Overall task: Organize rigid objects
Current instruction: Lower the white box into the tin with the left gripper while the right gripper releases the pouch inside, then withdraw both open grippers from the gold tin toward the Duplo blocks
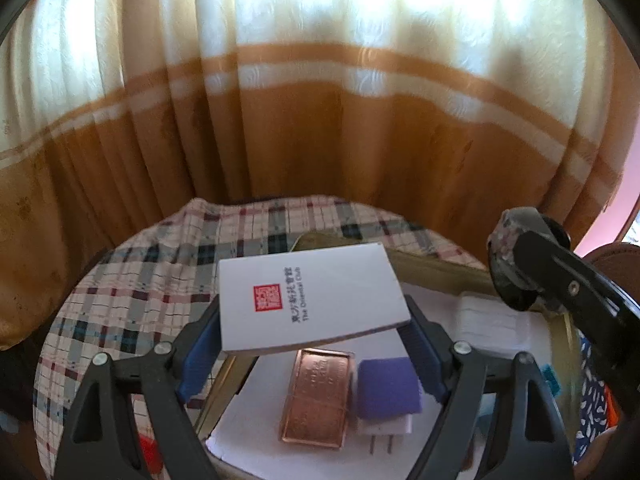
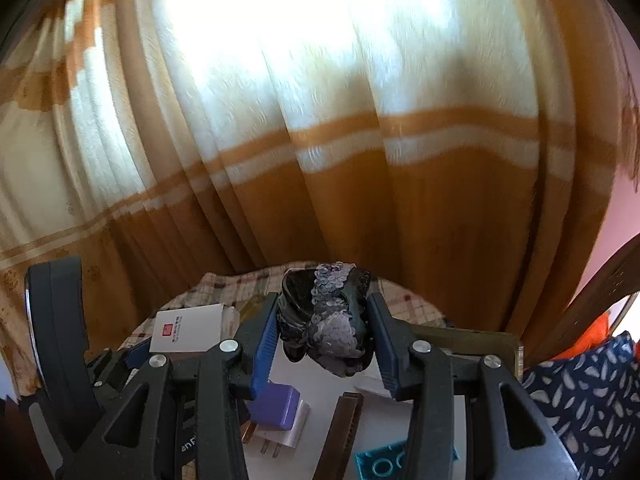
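With a copper tin and a purple plug already lying in the tray, the left gripper grips a white card box above its near left part, while the right gripper clamps a sequined hair clip above its far right, both apparently still to be placed.

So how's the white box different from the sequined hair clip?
The white box is flat, plain and printed with a red seal; the hair clip is dark, curved and sequined. The box is in the left gripper, the clip in the right gripper. Both are held above the tray.
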The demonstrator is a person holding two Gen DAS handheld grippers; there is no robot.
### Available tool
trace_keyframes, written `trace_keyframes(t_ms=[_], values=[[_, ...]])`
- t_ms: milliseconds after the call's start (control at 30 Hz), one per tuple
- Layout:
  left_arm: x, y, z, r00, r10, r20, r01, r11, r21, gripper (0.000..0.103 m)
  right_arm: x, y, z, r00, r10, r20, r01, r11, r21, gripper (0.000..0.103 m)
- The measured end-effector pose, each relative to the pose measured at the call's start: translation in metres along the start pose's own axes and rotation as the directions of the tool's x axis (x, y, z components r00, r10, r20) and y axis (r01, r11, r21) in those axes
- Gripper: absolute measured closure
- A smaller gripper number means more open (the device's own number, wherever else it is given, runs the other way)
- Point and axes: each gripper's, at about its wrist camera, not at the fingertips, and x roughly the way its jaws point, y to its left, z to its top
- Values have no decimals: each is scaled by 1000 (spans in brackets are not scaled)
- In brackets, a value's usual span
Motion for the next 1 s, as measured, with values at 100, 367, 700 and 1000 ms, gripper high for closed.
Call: trace_keyframes(t_ms=[100,367,700,1000], values=[[14,-1,-1,999,-4,-39,4,1000,11,20,16,-4,-2,999,13,-53,-11,999,31,57],[35,-11,-3,996,15,-82,-9,997,75,8,50,-11,-8,983,90,-160,-70,990,124,50],[13,6,-10,997,-46,-60,45,999,-11,0,6,-35,-11,994,106,10,-104,957,272,18],[-43,24,-57,995,-5,101,3,1000,16,0,-59,-12,-63,977,-71,201,24,974,226,16]])
